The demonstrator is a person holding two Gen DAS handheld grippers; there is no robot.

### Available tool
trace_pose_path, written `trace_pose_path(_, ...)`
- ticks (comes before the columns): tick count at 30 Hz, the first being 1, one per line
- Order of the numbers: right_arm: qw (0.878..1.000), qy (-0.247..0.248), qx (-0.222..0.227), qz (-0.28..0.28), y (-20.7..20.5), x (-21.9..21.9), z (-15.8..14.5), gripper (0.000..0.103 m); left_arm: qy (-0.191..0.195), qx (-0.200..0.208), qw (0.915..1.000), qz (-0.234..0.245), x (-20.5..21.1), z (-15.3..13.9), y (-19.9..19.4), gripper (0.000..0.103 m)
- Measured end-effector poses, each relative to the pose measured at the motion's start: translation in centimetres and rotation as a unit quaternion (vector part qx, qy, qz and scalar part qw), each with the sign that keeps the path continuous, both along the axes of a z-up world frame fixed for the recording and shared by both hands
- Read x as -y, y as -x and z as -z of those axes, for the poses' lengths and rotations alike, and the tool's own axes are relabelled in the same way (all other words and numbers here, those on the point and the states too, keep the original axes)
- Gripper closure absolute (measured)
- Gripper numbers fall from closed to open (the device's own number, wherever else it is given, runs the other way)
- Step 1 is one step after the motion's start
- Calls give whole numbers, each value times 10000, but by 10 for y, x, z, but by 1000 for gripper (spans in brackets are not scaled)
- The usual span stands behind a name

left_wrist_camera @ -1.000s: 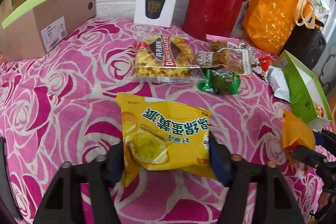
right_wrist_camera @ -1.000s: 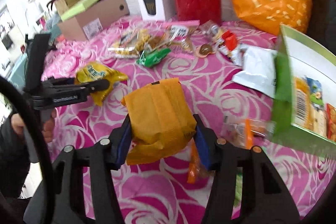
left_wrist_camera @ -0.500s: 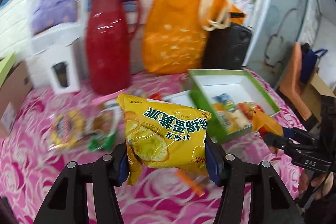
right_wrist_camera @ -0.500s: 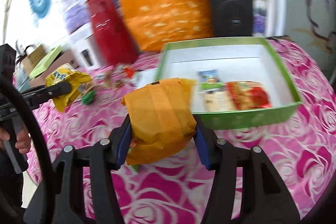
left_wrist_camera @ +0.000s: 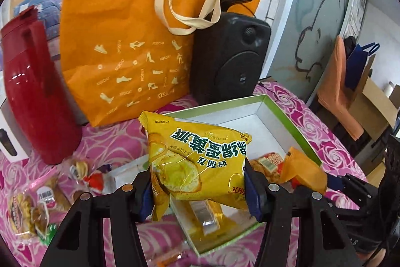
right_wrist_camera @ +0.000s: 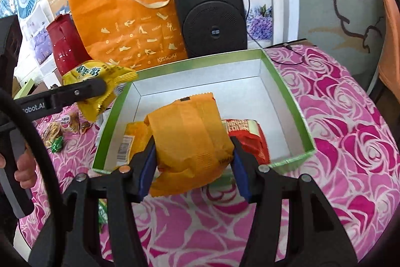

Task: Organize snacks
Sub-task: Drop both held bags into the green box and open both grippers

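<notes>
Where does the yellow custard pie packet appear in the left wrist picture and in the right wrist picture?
Left wrist view: the yellow custard pie packet fills the lower centre, clamped in the left gripper, in front of the green box.
Right wrist view: the same packet is at the left edge, mid-height, beside the box.
Shared landmark: the orange tote bag behind the box.

Black claws (right_wrist_camera: 193, 167), blue pads (right_wrist_camera: 147, 167)

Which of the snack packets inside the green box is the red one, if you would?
The red packet at the right of the green box; its neighbour is yellow.
</notes>
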State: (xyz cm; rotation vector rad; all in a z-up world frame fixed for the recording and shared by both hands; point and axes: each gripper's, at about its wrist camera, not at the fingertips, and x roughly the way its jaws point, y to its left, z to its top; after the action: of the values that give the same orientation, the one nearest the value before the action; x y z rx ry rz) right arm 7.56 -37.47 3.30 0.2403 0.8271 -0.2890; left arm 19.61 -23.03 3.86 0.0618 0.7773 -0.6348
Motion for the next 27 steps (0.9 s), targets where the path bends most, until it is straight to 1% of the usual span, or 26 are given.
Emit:
trace_pose_path(6,9996,-148,-98,-239,-39,0,25,46,-97,-62,9999,-111,11,14,-30,43)
trace_pose_path(8,9989,-63,-304,-347,-52,-2,37,34,-65,-112,9998,-124,13,20,-38,41)
trace_pose_path(9,9982,53,-416,-420,-56,-5,43,17,-28,-125,9998,-159,12,24,-41,34)
trace_pose_path(10,9977,148,-454,-478,-58,-7,46,3,-45,-156,9995,-279,10,28,-43,27)
trace_pose_path(11,9975,231,-413,-515,-56,-10,46,1,-75,-164,9991,-383,8,29,-45,16)
trace_pose_path(12,9975,262,-325,-562,-53,-12,45,1,-114,-130,9986,-503,5,30,-44,13)
trace_pose_path(14,9975,287,-220,-606,-49,-13,43,1,-186,11,9980,-604,0,31,-42,13)
trace_pose_path(17,9975,373,-242,-545,-46,-14,41,1,-181,18,9983,-545,-5,28,-39,13)
trace_pose_path(21,9983,343,-244,-413,-42,-16,36,1,-116,40,9987,-489,-11,20,-32,13)
trace_pose_path(24,9982,356,-103,-466,-34,-25,24,1,-107,112,9991,-403,-18,10,-21,13)
trace_pose_path(27,9971,385,31,-654,-22,-40,9,1,-75,180,9991,-367,-31,-2,-5,13)
